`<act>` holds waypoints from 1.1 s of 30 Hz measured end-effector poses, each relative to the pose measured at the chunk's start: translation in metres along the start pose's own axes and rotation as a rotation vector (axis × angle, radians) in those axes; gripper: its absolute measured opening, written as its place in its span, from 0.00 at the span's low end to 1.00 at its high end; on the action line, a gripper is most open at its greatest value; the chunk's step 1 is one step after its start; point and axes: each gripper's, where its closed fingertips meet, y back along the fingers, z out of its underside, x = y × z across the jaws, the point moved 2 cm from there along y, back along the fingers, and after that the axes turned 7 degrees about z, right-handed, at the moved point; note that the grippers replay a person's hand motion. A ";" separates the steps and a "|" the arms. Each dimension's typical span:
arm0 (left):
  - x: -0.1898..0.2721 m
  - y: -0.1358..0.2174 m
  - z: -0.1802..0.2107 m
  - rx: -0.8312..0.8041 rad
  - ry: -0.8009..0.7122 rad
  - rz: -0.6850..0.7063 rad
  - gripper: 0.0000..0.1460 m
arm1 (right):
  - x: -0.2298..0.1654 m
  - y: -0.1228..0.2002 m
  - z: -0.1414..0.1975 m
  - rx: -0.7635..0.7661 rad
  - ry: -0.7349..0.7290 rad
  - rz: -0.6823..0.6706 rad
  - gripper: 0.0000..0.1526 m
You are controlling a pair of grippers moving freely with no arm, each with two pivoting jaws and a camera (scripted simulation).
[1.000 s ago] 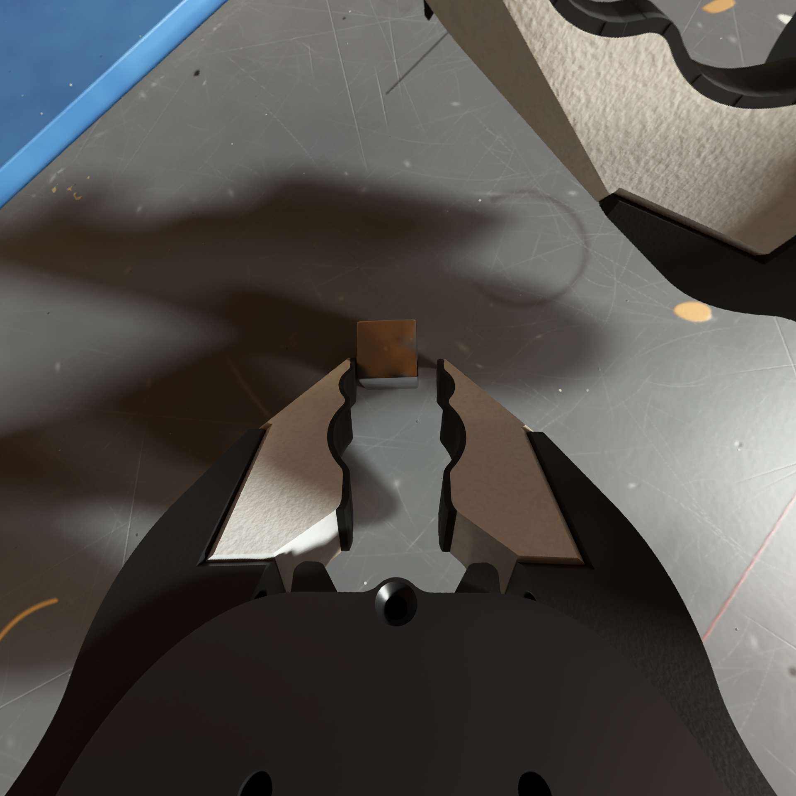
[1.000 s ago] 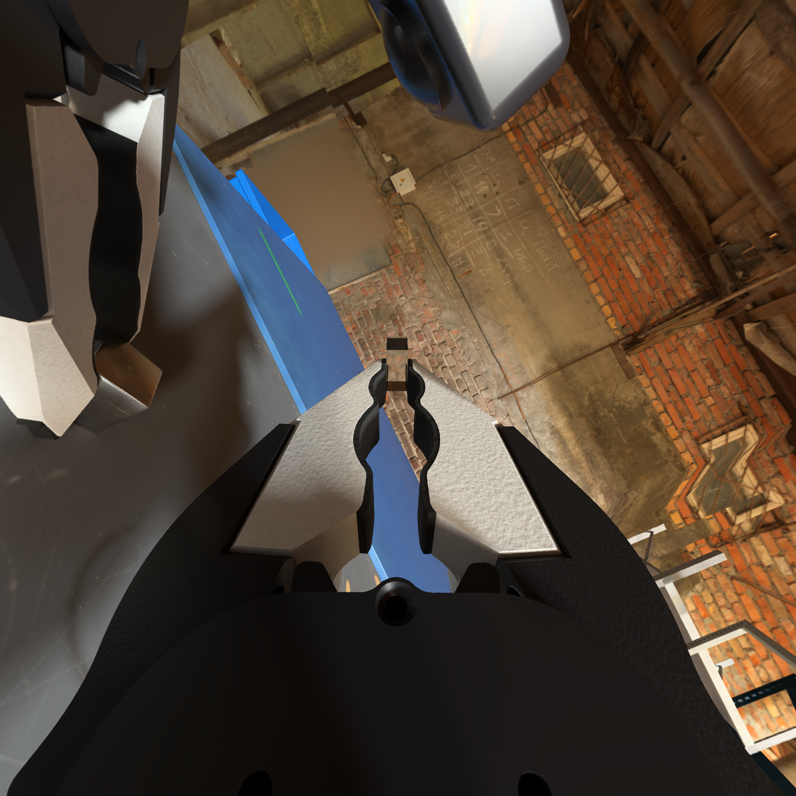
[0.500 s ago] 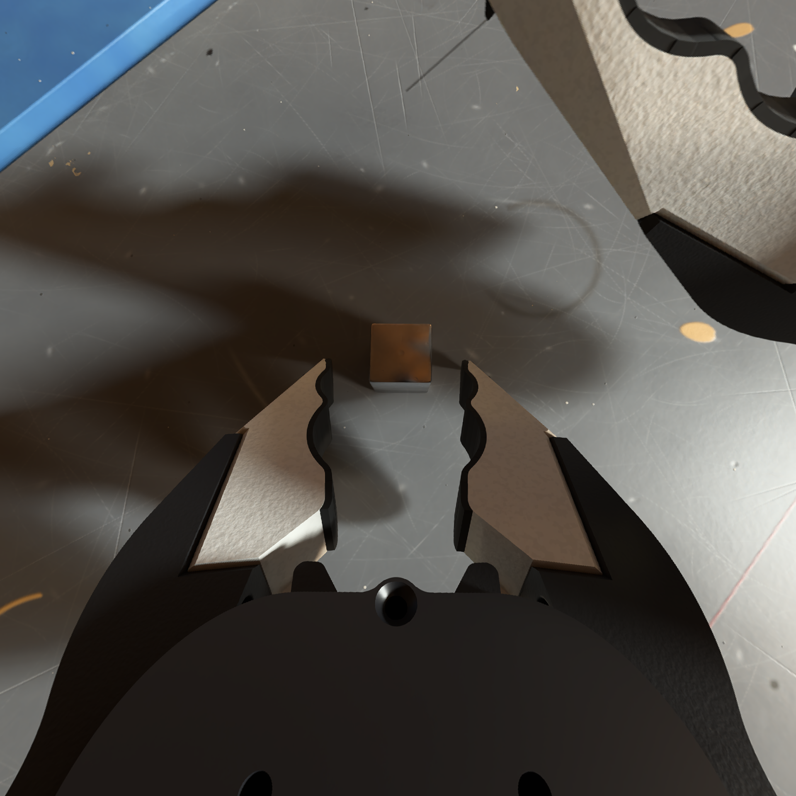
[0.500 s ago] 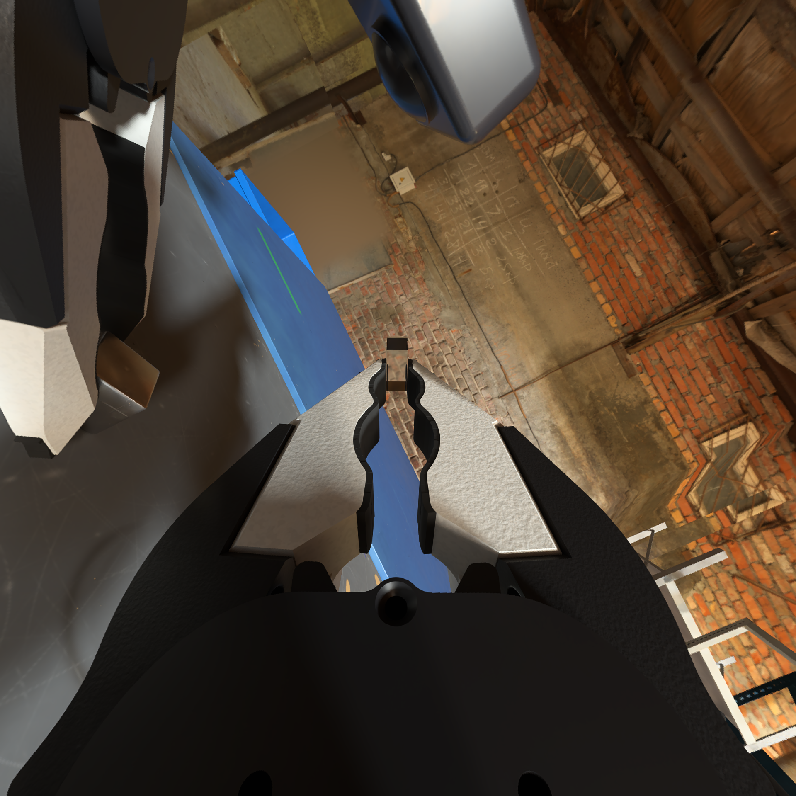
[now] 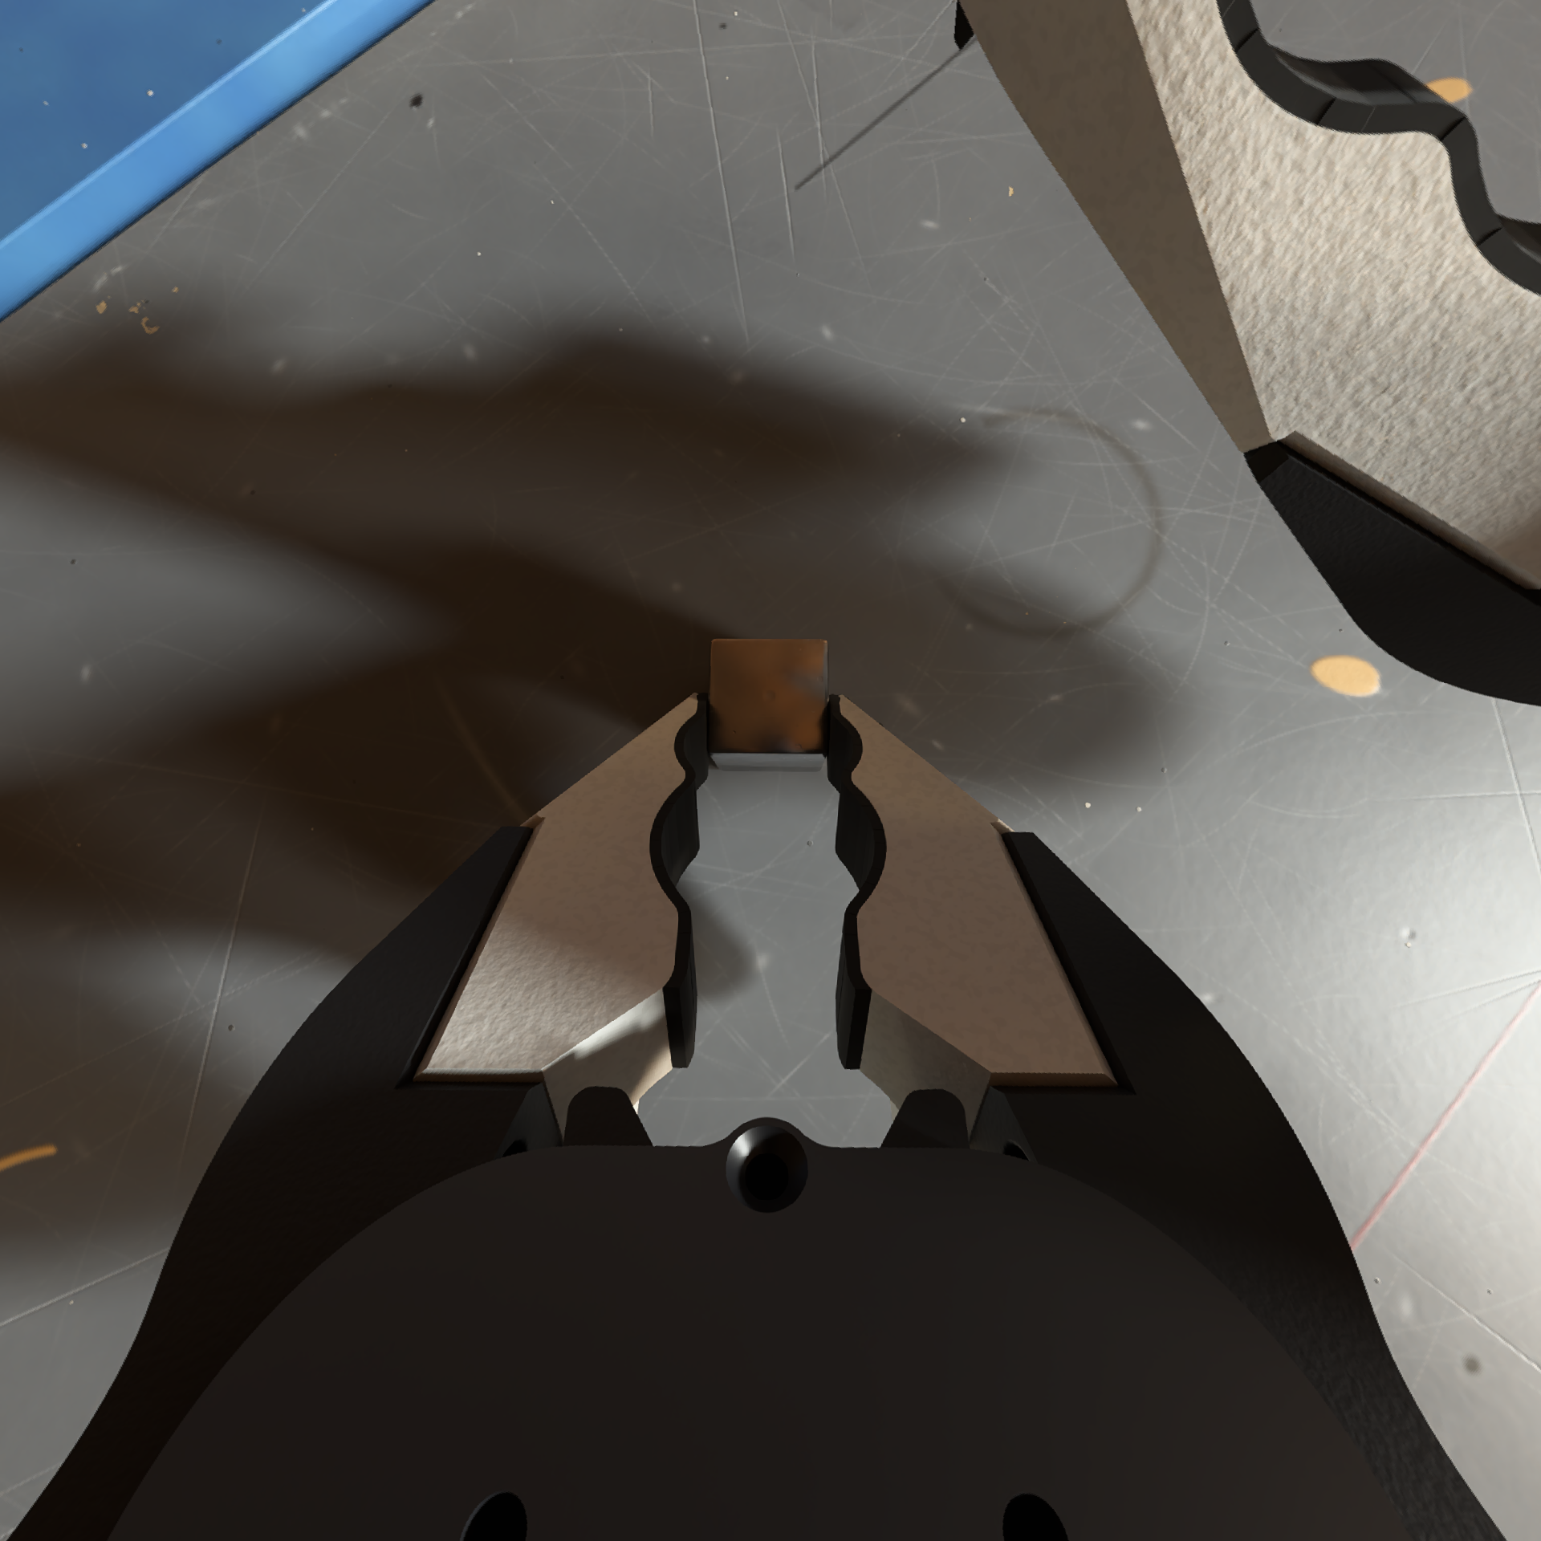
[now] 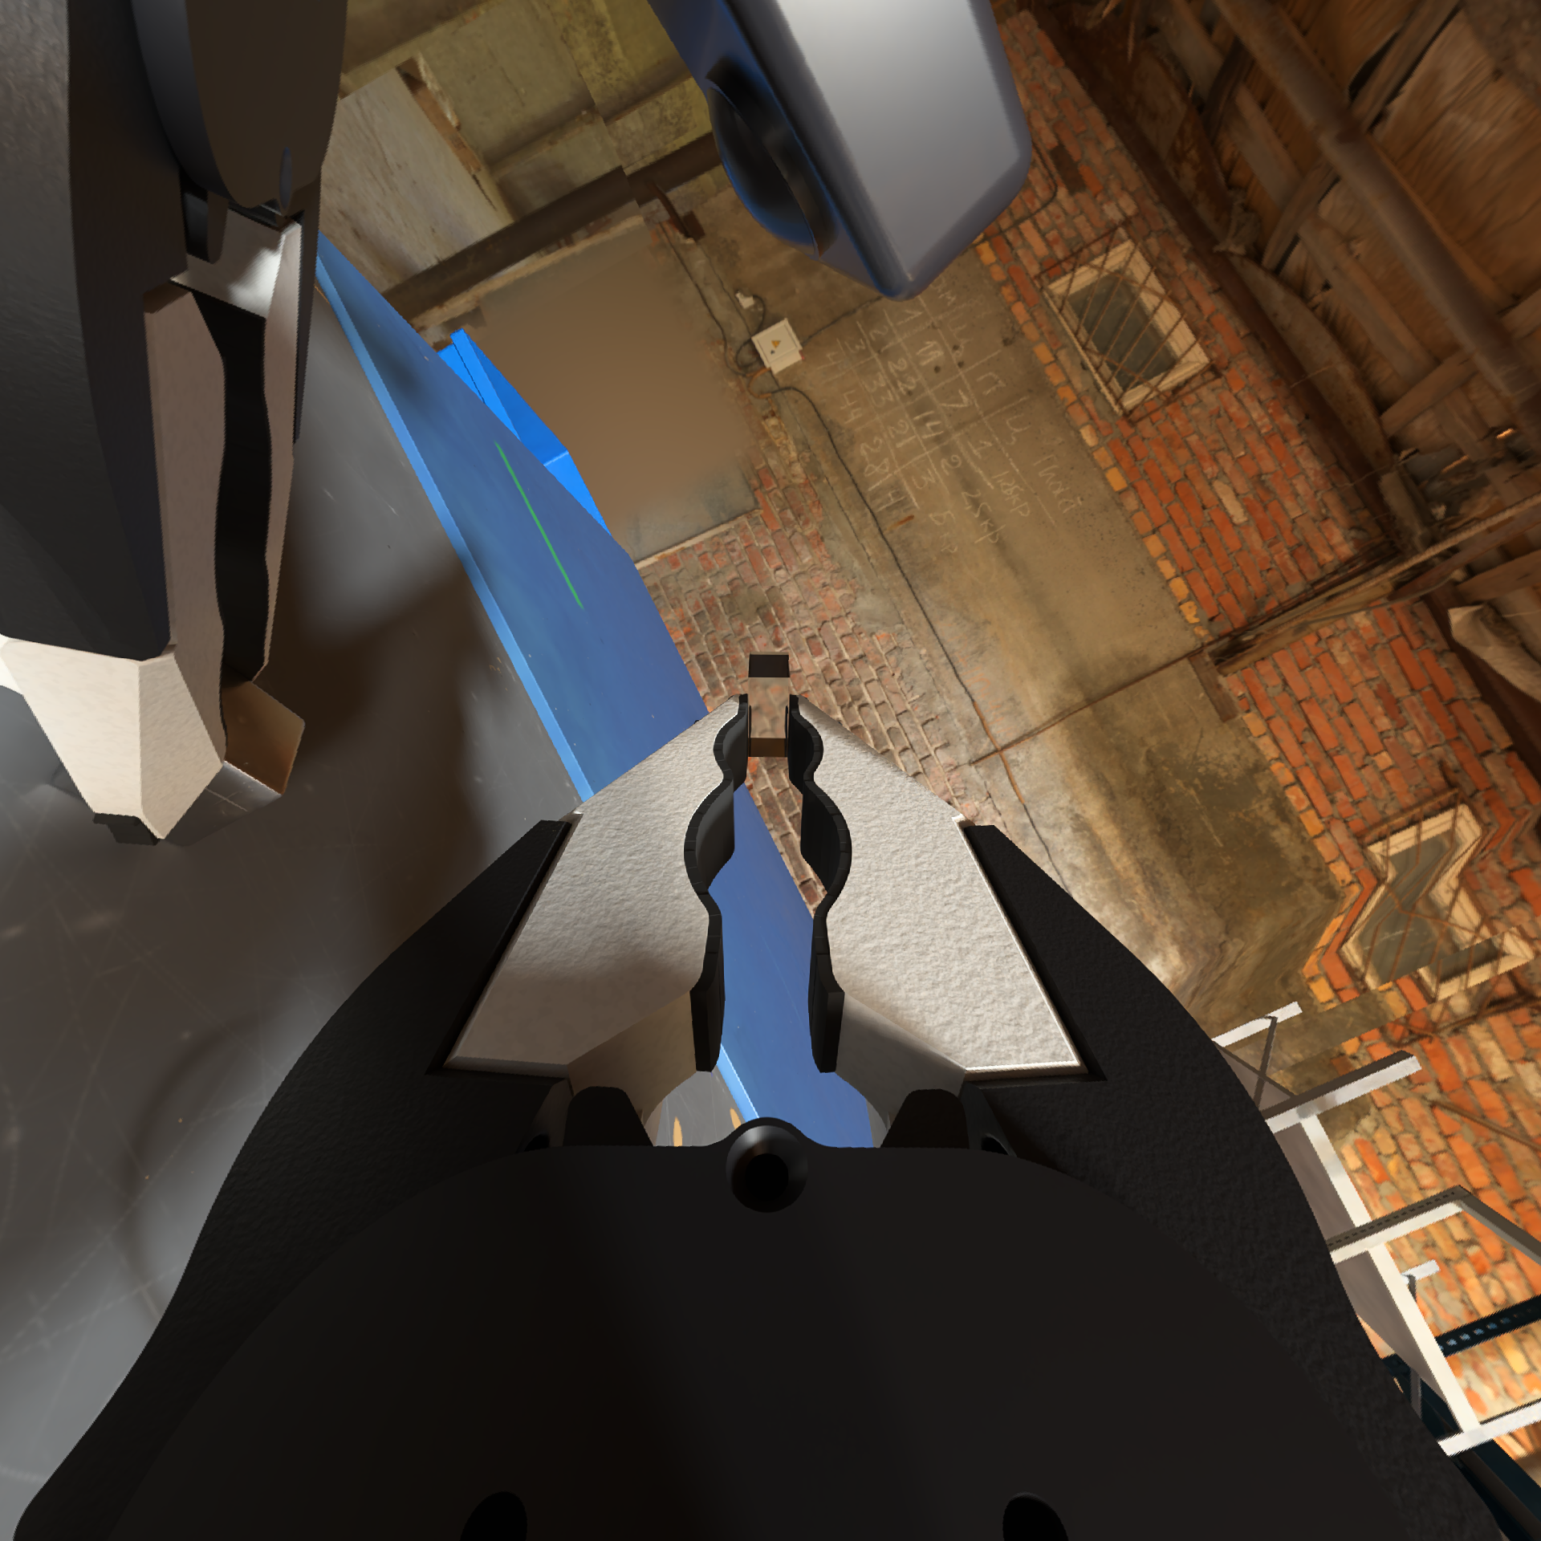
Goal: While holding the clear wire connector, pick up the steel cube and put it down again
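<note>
The steel cube [image 5: 767, 696] is small and shiny with a brownish top. It sits between the fingertips of my left gripper [image 5: 767, 721], which is shut on it low over the grey table [image 5: 500, 250]. In the right wrist view the cube [image 6: 263, 746] shows at the left, pinched by the left gripper's fingers [image 6: 108, 717]. I cannot tell whether it touches the table. My right gripper [image 6: 767, 721] is shut on the clear wire connector [image 6: 767, 705], a small see-through block with a dark end, held up in the air.
The right gripper's pale finger [image 5: 1334, 292] hangs close at the upper right of the left wrist view. A blue surface [image 5: 125, 100] borders the table at the upper left. A brick wall [image 6: 1251, 667] and a grey camera body [image 6: 875, 125] show beyond the right gripper.
Half a second ago my left jaws stood wide open in front of the cube. They have now moved forward and closed on it. The right gripper has kept still with the connector.
</note>
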 end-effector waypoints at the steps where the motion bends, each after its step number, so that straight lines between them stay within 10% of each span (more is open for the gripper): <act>1: 0.000 0.000 0.000 0.002 -0.001 -0.004 0.19 | 0.000 0.000 0.000 -0.001 0.000 0.001 0.05; 33: -0.004 0.025 -0.018 0.238 -0.205 -0.073 0.30 | 0.001 -0.003 0.004 0.011 0.024 -0.026 0.05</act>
